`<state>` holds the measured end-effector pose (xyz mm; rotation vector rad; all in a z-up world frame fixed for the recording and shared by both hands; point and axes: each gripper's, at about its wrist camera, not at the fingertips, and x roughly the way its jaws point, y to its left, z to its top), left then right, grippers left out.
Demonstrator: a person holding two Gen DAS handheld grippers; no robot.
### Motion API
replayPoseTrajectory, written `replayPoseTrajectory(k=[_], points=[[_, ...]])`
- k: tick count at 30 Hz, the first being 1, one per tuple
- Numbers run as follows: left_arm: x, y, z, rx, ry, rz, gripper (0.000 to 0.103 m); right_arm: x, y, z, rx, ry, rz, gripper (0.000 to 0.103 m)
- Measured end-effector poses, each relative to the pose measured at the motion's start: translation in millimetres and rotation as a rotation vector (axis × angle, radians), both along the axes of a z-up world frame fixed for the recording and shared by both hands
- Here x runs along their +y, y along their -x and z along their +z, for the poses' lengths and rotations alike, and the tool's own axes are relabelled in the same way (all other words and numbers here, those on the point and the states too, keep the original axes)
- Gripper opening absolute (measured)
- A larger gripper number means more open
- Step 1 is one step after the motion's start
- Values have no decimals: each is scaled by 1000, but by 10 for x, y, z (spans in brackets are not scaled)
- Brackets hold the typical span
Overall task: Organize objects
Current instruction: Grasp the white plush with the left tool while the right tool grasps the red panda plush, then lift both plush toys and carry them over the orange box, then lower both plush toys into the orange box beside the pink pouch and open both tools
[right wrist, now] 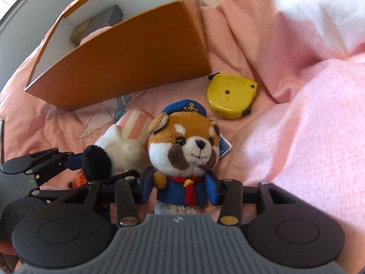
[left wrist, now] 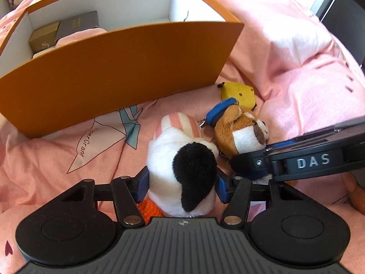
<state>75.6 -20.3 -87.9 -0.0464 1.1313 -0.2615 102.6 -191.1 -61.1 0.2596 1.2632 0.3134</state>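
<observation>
A white plush [left wrist: 182, 159] with a black patch and a pink-striped part lies on the pink bedding. My left gripper [left wrist: 181, 186] is shut on its body. It also shows in the right wrist view [right wrist: 118, 146]. Beside it, a brown sailor bear plush [right wrist: 184, 146] with a blue cap and red scarf sits between the blue pads of my right gripper [right wrist: 181, 190], which is shut on its blue jacket. The bear shows in the left wrist view [left wrist: 241, 130] too. An orange cardboard box [left wrist: 118, 68] stands open behind both toys.
A yellow tape measure [right wrist: 231, 94] lies on the bedding just right of the box's corner. The box [right wrist: 127, 52] holds gold and grey small boxes [left wrist: 66, 32] at its left end. A rumpled pink blanket [right wrist: 308, 114] rises at the right.
</observation>
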Motion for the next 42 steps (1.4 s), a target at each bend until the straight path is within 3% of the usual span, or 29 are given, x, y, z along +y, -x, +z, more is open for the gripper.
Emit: replayPoseTrajectory(k=[7, 18, 22, 27, 30, 33, 42], points=[[192, 65, 248, -49, 111, 43, 63, -104, 77, 332, -69, -51, 1, 43], [565, -44, 980, -205, 262, 108, 63, -136, -118, 1045, -194, -165, 39, 43], [722, -223, 1242, -245, 296, 127, 63, -103, -302, 1345, -259, -212, 63, 43], [820, -571, 1473, -311, 270, 127, 63, -38, -646, 1595, -326, -225, 57, 43], [825, -847, 1447, -297, 281, 121, 63, -35, -968, 1587, -316, -234, 28, 43], [782, -1105, 1245, -245, 268, 136, 63, 10, -1231, 1476, -292, -214, 11, 43], [781, -1389, 661, -85, 234, 169, 63, 166, -1735, 801, -90, -153, 1, 43]])
